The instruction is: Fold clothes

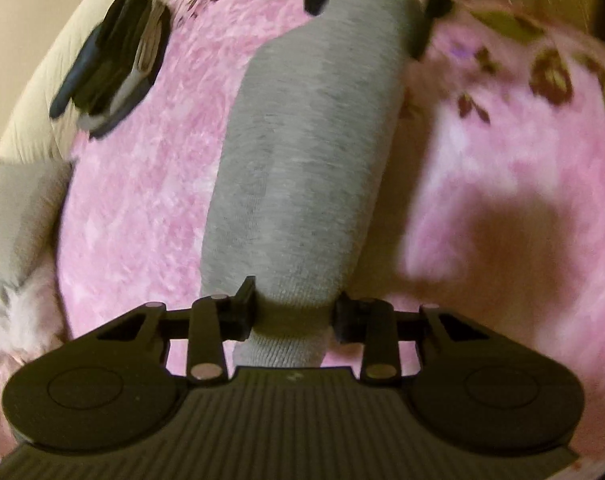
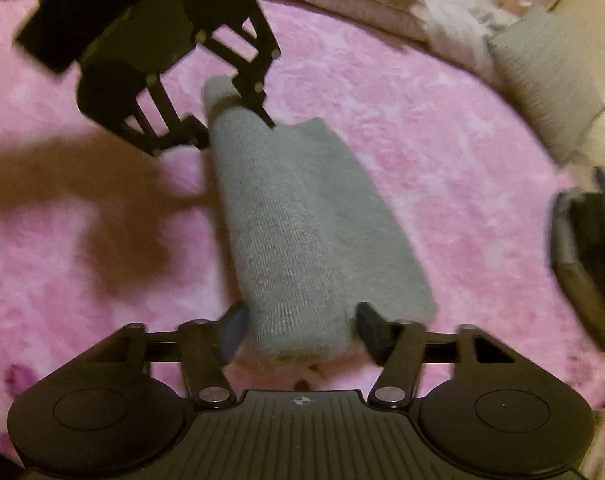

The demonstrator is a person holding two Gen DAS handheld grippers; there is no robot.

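The grey garment [image 1: 302, 152] spans between both jaws: left gripper [image 1: 294, 314] and right gripper [image 2: 298, 330] each apparently pinch an end.

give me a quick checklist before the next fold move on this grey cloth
1. Left tool on one end of the grey garment: ok, the cloth passes between its fingers.
2. Right tool on the opposite end: ok, the cloth sits between its fingers.
3. Garment held as one neat span between the tools: ok, though one edge flares out beside the right tool.
4. Firmness of either grip: cannot tell, both views are blurred.
5. Pink blanket beneath free for laying down: ok under the garment; a dark folded item lies off to one side.
6. Garment lifted or resting on the blanket: cannot tell.
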